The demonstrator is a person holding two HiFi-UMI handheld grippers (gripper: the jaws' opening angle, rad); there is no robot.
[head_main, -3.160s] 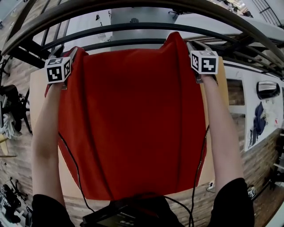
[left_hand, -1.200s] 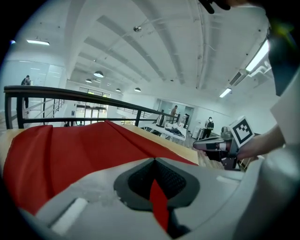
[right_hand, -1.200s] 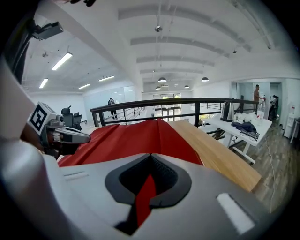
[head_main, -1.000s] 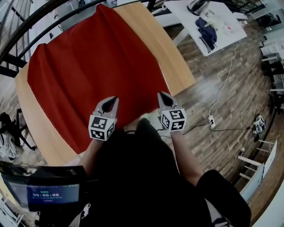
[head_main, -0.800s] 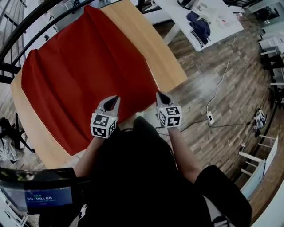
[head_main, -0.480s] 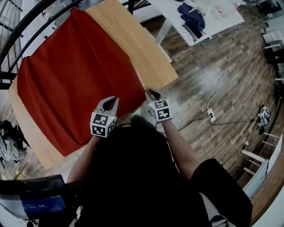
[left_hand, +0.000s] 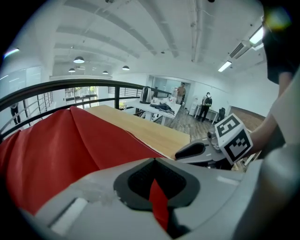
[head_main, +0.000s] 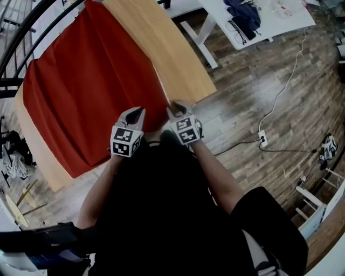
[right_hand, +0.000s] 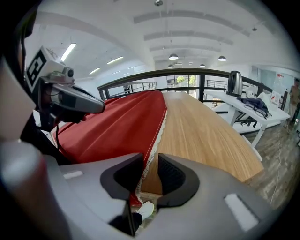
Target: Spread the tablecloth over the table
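A red tablecloth (head_main: 91, 81) with a white lace edge (right_hand: 157, 140) covers the left part of the wooden table (head_main: 172, 59). At its near edge my left gripper (head_main: 136, 112) is shut on a fold of the red cloth (left_hand: 159, 204). My right gripper (head_main: 175, 106) sits at the cloth's near right corner. Its jaws have just been opening and stand apart, and the lace edge runs loose through the gap in the right gripper view (right_hand: 149, 176). Each gripper shows in the other's view: the right gripper (left_hand: 197, 150) and the left gripper (right_hand: 79, 101).
A black railing (head_main: 32, 27) curves round the table's far side. A white table with dark clothes (head_main: 259, 16) stands at the upper right, with a kettle (right_hand: 234, 84) on it. A cable and power strip (head_main: 262, 137) lie on the wood floor. Two people (left_hand: 206, 101) stand far off.
Both grippers have come back from the cloth's far edge to its near edge. In the last second the right gripper slid left to the cloth's corner and its jaws parted.
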